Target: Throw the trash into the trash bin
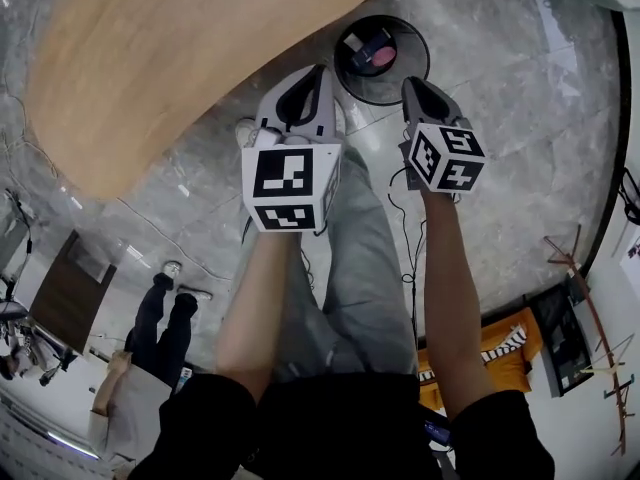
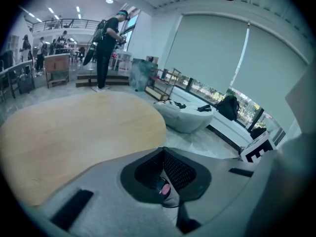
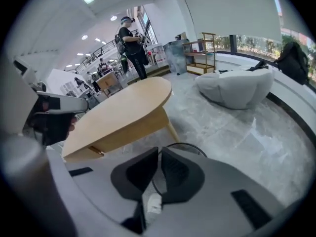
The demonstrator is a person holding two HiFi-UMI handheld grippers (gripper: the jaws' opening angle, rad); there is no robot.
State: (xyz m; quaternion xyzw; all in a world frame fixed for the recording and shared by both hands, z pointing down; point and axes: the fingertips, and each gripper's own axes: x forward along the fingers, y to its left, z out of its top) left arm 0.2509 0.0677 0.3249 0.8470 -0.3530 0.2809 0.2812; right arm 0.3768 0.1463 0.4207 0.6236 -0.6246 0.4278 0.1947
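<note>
Trash lies in the bin, just ahead of both tool tips: we make out a pink lump touching a dark packet. The bin stands on the grey marble floor.

We hold the left tool tilted downward, its tip just short of the bin's near rim. Its jaws meet at the tips and grip nothing. Through the small gap behind those tips, the left gripper view shows the pink lump down in the bin.

The right tool sits beside the left one, apart from it, with its tip over the bin's near edge. Its jaws stand almost together, only a thin slit between them, and nothing is held. In the right gripper view the bin's dark rim curves across just beyond that slit.

A pale wooden tabletop spreads out to the left of the left tool, well above the floor. Below both tools we see our legs in grey trousers. Far beyond the left tool, past the tabletop, a person stands, and a light beanbag rests on the floor.
</note>
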